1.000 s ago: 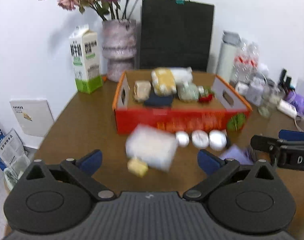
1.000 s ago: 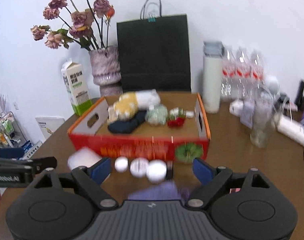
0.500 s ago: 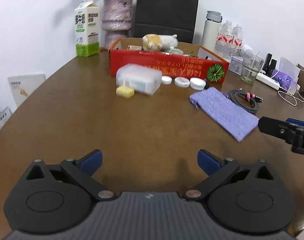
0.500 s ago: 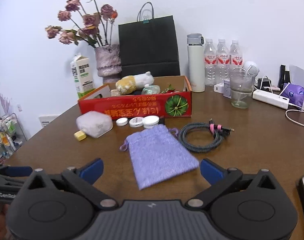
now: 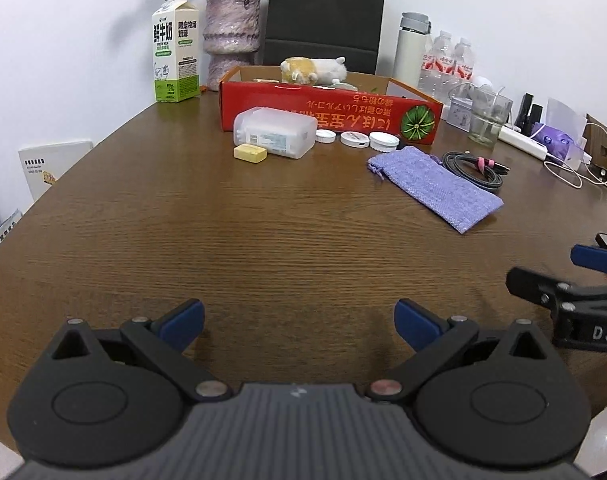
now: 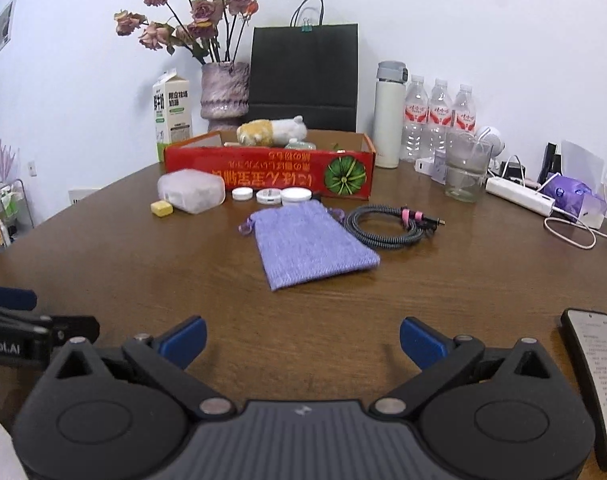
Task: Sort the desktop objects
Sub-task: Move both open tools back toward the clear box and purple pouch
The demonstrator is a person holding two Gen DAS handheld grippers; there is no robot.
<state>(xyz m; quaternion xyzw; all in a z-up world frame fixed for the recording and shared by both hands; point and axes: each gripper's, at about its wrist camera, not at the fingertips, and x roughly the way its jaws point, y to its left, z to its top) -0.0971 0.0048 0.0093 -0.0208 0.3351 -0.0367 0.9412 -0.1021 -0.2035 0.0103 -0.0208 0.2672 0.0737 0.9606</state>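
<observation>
Hovering low over the near edge of the brown wooden table (image 5: 263,240), with the left gripper (image 5: 299,320) spread wide and nothing between its blue pads (image 5: 183,318). Alongside, the right gripper (image 6: 301,338) likewise released, jaws fully apart over bare wood, gripping nothing. Straight ahead of the right gripper, well apart from it, a purple cloth pouch (image 6: 307,244) lying flat with its drawstring end toward the far side. Just right of the pouch, a coiled braided cable (image 6: 387,226) bound with pink ties, close to the pouch's edge but possibly not touching; hard to tell from either view. Farther back, a red cardboard box (image 6: 271,170) holding a plush toy (image 6: 273,132) and other small items mostly hidden by its wall. Along the box front, three round white lids (image 6: 269,196) in a row, a translucent plastic container (image 5: 275,132) on its side, and a small yellow block (image 5: 250,153) touching or just beside that container. Behind the box, a milk carton (image 5: 175,50), a vase of dried roses (image 6: 225,90) and a black paper bag (image 6: 305,72). At the right edge, a phone (image 6: 597,380) lying near the right gripper.
</observation>
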